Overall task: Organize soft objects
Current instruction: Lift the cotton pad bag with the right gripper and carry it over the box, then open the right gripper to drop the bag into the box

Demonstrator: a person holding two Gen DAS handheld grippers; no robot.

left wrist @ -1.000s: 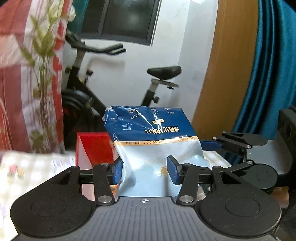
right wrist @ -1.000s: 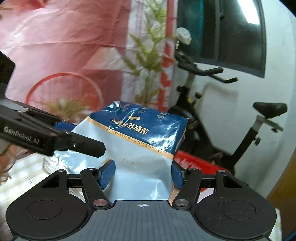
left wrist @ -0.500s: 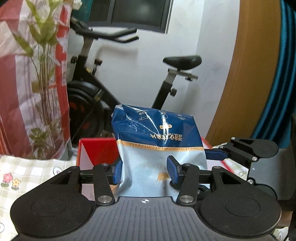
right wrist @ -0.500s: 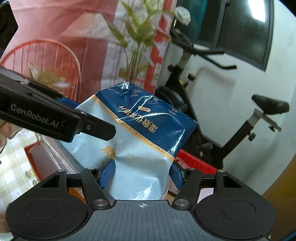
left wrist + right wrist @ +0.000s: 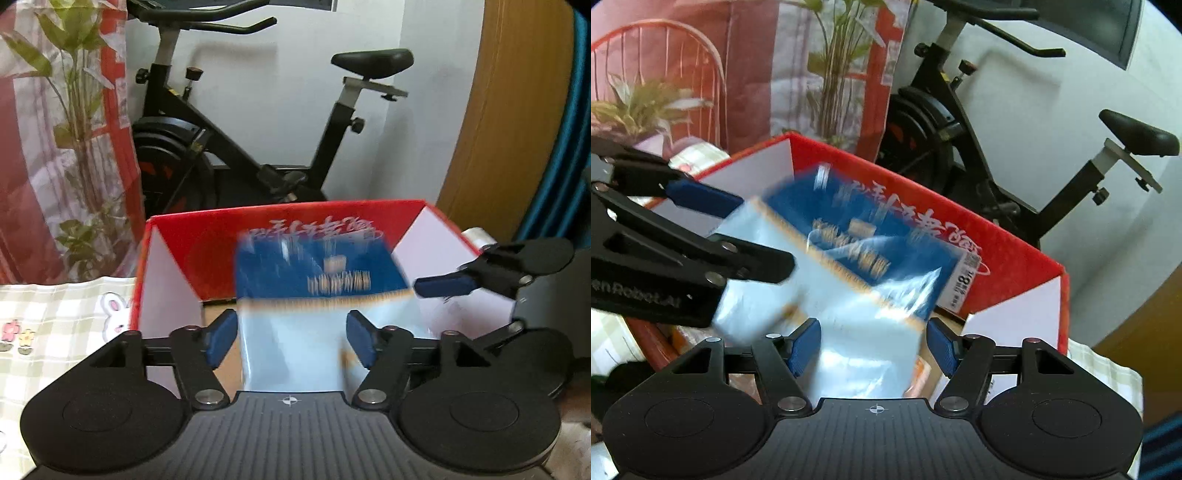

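Blue-white cotton pad pack [image 5: 314, 302] blurs over the red box [image 5: 221, 236]; I see both grippers' jaws apart, left gripper [image 5: 291, 339] and right gripper [image 5: 873, 345].

Both grippers point forward side by side, left gripper [image 5: 291, 338] and right gripper [image 5: 873, 349], each with jaws spread apart.

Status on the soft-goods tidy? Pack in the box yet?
Almost. Done: the blue pack is at the red box's mouth. In hand: it is motion-blurred between both grippers; left gripper looks open, right gripper unclear. Left: pack settled inside, grippers clear.
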